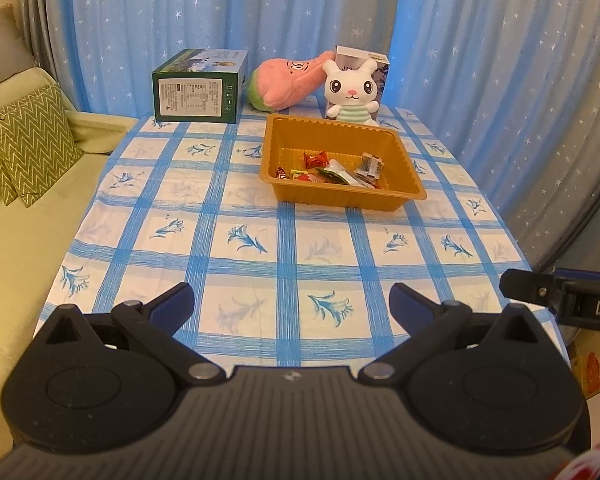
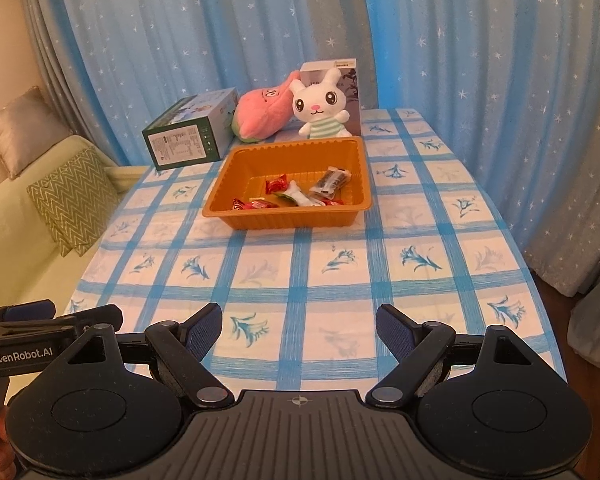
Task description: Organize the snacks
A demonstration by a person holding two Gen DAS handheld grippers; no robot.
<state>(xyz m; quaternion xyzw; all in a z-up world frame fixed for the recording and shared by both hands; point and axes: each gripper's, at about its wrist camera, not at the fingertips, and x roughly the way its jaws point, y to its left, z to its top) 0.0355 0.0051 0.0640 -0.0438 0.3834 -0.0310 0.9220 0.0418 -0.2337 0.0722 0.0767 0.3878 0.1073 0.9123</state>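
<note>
Both grippers are hovering low over the near table edge, side by side, jaws spread wide and holding nothing: left gripper (image 1: 292,304), right gripper (image 2: 299,330). The snacks (image 1: 334,170) are lying in the orange tray (image 1: 404,148), well ahead of both jaw gaps, slightly right of the left one. Judgement: wrapped candies are looking light, crinkly and slippery; pinching across a wrapper's middle should be holding best. Tablecloth (image 2: 300,264) between jaws and tray is showing no loose pieces.

Checked-cloth table (image 1: 284,240) bears orange tray (image 1: 400,196), green box (image 1: 196,98), plush toys (image 1: 350,92).
</note>
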